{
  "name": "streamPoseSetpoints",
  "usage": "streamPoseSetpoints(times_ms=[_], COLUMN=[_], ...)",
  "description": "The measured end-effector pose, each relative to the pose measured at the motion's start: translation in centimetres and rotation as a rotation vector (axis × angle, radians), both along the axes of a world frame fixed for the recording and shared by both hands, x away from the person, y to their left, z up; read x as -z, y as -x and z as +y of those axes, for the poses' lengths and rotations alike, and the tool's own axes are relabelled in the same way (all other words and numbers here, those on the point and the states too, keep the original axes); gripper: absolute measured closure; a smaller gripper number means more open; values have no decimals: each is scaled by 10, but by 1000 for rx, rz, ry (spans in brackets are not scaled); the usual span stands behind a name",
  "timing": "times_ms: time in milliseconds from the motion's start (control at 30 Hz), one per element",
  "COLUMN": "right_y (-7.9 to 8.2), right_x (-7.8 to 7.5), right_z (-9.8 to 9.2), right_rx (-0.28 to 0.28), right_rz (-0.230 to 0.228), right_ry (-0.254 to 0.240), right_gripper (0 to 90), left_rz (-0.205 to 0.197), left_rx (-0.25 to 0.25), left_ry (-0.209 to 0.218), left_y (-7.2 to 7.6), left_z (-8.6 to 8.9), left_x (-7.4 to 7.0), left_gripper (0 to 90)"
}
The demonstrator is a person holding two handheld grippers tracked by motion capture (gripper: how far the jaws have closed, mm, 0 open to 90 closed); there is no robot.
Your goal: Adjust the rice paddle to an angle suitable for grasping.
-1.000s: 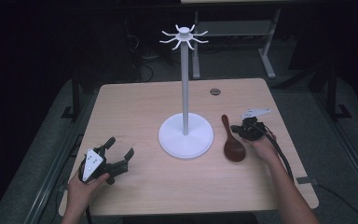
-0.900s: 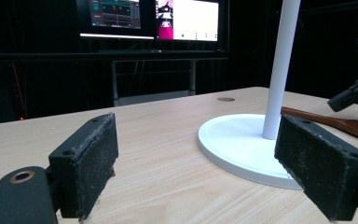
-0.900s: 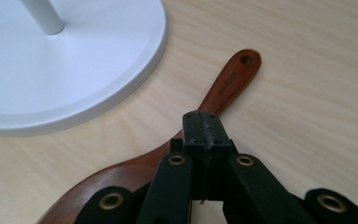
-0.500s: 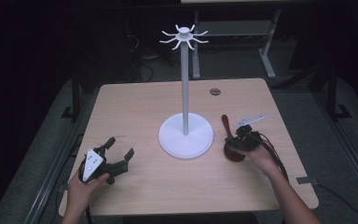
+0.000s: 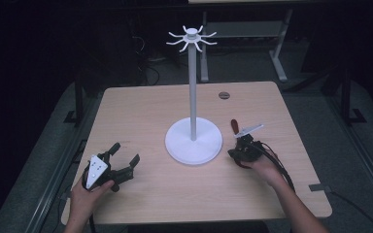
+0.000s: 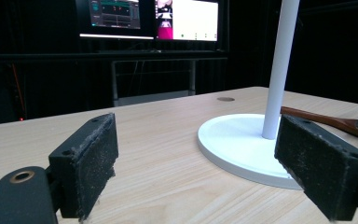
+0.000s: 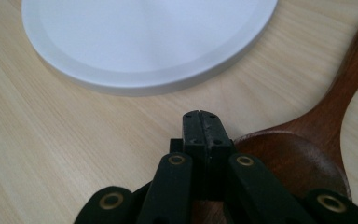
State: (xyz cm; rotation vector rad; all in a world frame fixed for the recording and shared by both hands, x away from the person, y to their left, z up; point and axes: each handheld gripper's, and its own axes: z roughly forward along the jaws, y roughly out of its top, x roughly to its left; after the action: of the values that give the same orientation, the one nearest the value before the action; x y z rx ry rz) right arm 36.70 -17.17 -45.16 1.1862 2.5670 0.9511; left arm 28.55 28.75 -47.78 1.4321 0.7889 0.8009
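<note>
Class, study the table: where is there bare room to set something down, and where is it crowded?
Free: the far strip of the table behind the white stand, and the near middle between left gripper and right gripper. Crowded: right of the stand's base, where the wooden spoon lies under the right gripper.

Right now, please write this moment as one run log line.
left gripper: open, on table | right gripper: shut, empty, over spoon bowl | stand: upright, mid-table

My table [image 5: 141, 111] is lit from above, and the room around it is very dark. The high view looks a bit soft. My right gripper [image 7: 200, 116] is up close, and its bottom links look blurry.
</note>
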Motion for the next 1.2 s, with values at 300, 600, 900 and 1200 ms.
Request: streamPoseSetpoints(times_ms=[300,600,900,1200], right_y=[0,-3,-5,-8], right_x=[2,1,1,-2], right_z=[-7,-23,-35,-49], right_rx=[3,26,49,75], right_rz=[11,33,51,55], right_ry=[20,21,31,28], right_gripper=[900,900,900,900], left_rz=[0,0,0,-2], left_rx=[1,1,1,2], left_ry=[2,7,1,3], left_y=[0,0,0,0], left_z=[0,0,0,0], left_x=[0,0,0,0], left_gripper=[129,129,129,129])
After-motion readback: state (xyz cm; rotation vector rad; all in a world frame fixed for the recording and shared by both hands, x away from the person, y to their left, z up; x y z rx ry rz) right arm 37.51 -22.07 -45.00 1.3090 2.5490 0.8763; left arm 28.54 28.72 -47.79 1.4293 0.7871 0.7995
